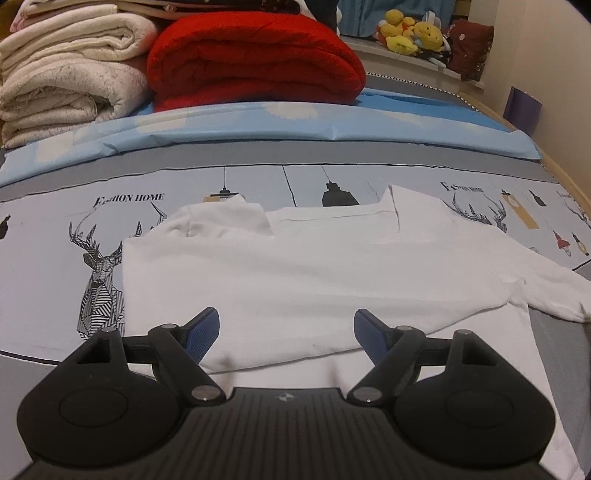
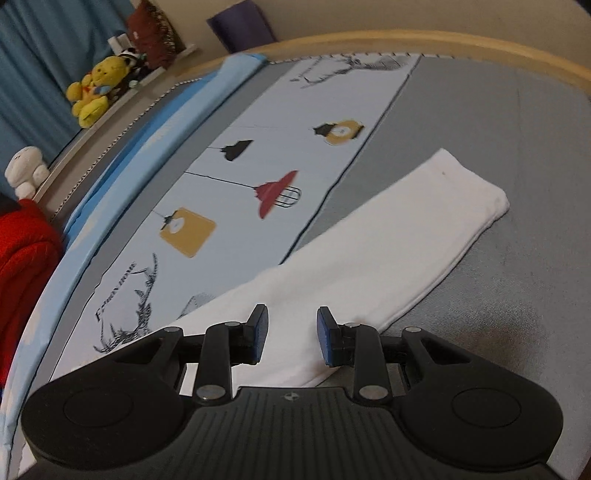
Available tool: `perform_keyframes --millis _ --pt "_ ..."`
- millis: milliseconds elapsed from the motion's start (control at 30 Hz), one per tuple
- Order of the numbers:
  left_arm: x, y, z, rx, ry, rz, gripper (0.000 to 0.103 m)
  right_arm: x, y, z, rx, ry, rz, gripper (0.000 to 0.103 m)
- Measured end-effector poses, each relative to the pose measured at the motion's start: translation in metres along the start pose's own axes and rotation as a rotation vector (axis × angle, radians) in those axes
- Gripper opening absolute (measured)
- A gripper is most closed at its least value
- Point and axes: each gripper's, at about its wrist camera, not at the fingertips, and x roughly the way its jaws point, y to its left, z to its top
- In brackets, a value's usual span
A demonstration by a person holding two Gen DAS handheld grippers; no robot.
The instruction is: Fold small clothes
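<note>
A white long-sleeved shirt (image 1: 295, 273) lies on the printed bedsheet (image 1: 55, 221), partly folded, its left side turned over the body and its collar at the far edge. My left gripper (image 1: 286, 332) is open and empty, just above the shirt's near part. In the right wrist view the shirt's right sleeve (image 2: 388, 251) stretches out flat across the grey sheet (image 2: 498, 129) toward the far right. My right gripper (image 2: 291, 336) is open and empty, with its fingers on either side of the sleeve's near end, close above it.
A folded red blanket (image 1: 255, 59) and stacked cream blankets (image 1: 70, 70) sit at the head of the bed on a blue cover (image 1: 332, 125). Yellow plush toys (image 1: 413, 33) line a ledge. The wooden bed frame (image 2: 406, 40) curves along the far edge.
</note>
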Motion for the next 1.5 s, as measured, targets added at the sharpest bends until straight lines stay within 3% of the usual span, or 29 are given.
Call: perform_keyframes --millis 167,600,700,767,900,1000,1100,1200,1333,1367,1433,1500 --pt "0.001 0.002 0.001 -0.015 0.003 -0.012 0.084 0.011 -0.025 0.004 0.095 0.028 -0.027 0.03" --pt "0.005 0.0 -0.004 -0.005 0.015 -0.011 0.084 0.035 -0.107 0.013 0.43 0.005 -0.061 0.03" --pt "0.005 0.001 -0.005 -0.008 0.015 -0.013 0.084 0.038 -0.101 0.017 0.397 -0.027 -0.075 0.029" --pt "0.004 0.003 -0.005 -0.011 0.012 -0.011 0.084 0.044 -0.1 0.019 0.371 -0.039 -0.09 0.006" --pt "0.0 0.015 -0.005 -0.024 0.008 -0.002 0.084 0.047 -0.094 0.018 0.343 -0.084 -0.142 0.003" --pt "-0.004 0.028 -0.002 -0.047 0.0 0.01 0.084 0.031 -0.06 0.017 0.219 -0.18 -0.202 0.003" --pt "-0.009 0.047 0.002 -0.086 -0.008 0.028 0.084 0.001 0.016 0.01 -0.046 -0.348 -0.192 0.003" --pt "-0.012 0.07 0.006 -0.139 -0.01 0.048 0.084 -0.04 0.108 -0.026 -0.308 -0.477 -0.023 0.003" --pt "-0.016 0.104 0.012 -0.225 -0.017 0.082 0.084 -0.09 0.214 -0.116 -0.593 -0.477 0.367 0.003" --pt "-0.018 0.111 0.013 -0.248 -0.022 0.086 0.084 -0.097 0.231 -0.139 -0.653 -0.44 0.458 0.003" --pt "-0.02 0.123 0.016 -0.281 -0.025 0.094 0.084 -0.101 0.259 -0.191 -0.753 -0.282 0.638 0.004" --pt "-0.02 0.133 0.016 -0.303 -0.021 0.099 0.084 -0.091 0.27 -0.239 -0.812 -0.078 0.718 0.006"
